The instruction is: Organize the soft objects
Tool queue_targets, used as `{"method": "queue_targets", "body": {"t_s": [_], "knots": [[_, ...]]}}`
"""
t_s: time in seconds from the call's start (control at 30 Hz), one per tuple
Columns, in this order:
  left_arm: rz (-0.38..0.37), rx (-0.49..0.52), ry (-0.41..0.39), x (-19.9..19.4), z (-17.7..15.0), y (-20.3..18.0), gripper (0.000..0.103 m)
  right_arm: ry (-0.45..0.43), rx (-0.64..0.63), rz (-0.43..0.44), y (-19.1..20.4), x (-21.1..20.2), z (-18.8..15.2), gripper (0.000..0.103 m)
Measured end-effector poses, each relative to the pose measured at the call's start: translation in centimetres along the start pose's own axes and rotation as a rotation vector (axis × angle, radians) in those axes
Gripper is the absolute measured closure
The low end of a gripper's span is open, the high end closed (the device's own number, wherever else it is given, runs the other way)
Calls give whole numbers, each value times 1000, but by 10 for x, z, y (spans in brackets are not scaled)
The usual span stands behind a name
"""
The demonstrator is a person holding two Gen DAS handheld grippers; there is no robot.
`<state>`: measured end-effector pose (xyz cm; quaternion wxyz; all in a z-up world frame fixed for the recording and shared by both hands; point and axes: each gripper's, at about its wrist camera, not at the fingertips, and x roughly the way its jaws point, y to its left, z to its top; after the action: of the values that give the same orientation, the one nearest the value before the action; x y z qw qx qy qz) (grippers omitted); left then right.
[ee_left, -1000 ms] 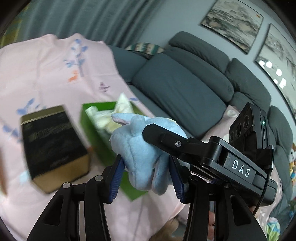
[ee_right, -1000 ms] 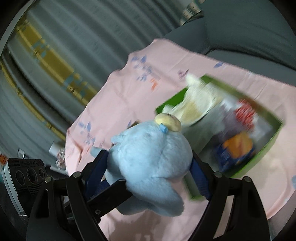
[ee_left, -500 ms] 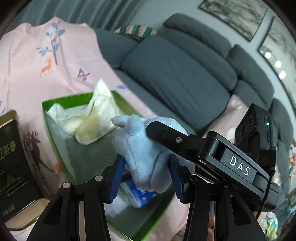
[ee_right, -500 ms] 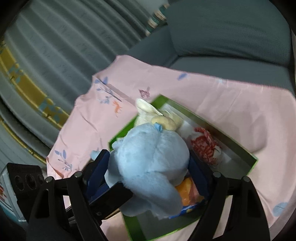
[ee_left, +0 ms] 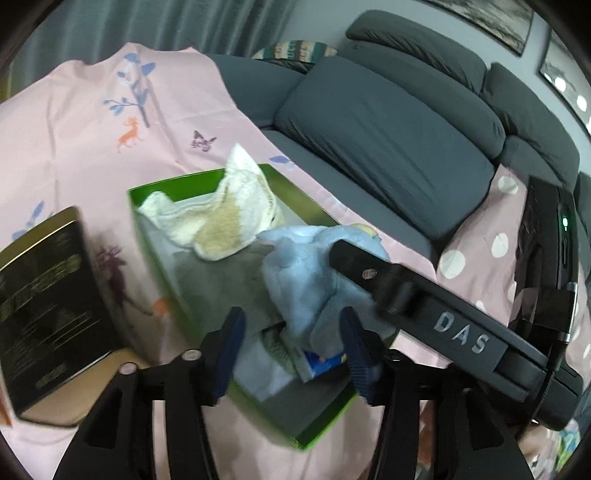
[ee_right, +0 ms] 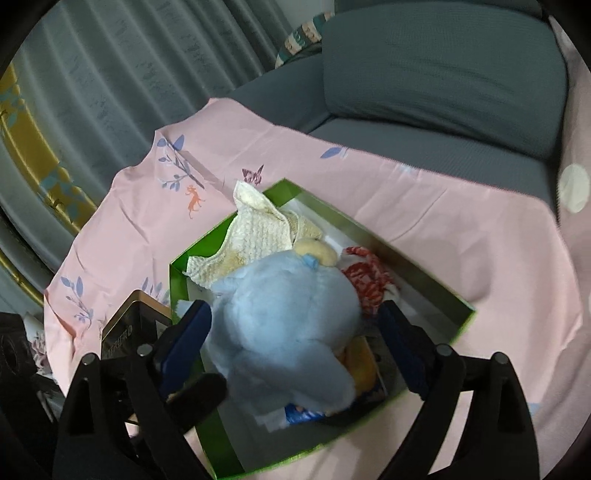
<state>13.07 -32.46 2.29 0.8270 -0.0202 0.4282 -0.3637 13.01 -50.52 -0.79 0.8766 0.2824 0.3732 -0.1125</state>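
The plush [ee_right: 284, 325] has been lowered into the box [ee_right: 436, 288]; both jaw pairs, just opened, stand apart. Release is nearly done; remaining items cannot be told.

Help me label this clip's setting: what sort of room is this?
Most likely a home living room. A long dark grey cushioned sofa runs along the wall, framed pictures hang above it, and grey pleated curtains close off one side. The pink printed cloth seems to cover a low table.

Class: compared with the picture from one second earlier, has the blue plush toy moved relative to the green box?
Yes. The blue plush toy has come down over the green box, from beside its near edge.
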Motion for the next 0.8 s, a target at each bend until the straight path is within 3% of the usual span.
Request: {"method": "queue_targets", "body": {"t_s": [0.13,0.3,0.43,0.6,0.8], "knots": [[13,-45,-37,-33,-7,14,35,-58,-15,-1,2,-26,-2,9],[27,-125,-101,-81,-21,38,20,-122,-59,-6,15,-59,-9,5],[81,-189,-142,-119,-41,62,19,-132,-97,18,28,-76,-21,4],[202,-276,-171,-165,-82,101,18,-120,-131,11,47,-82,-37,4],[288,-442,-207,-212,-139,159,17,-81,-211,98,86,-86,-65,3]]}}
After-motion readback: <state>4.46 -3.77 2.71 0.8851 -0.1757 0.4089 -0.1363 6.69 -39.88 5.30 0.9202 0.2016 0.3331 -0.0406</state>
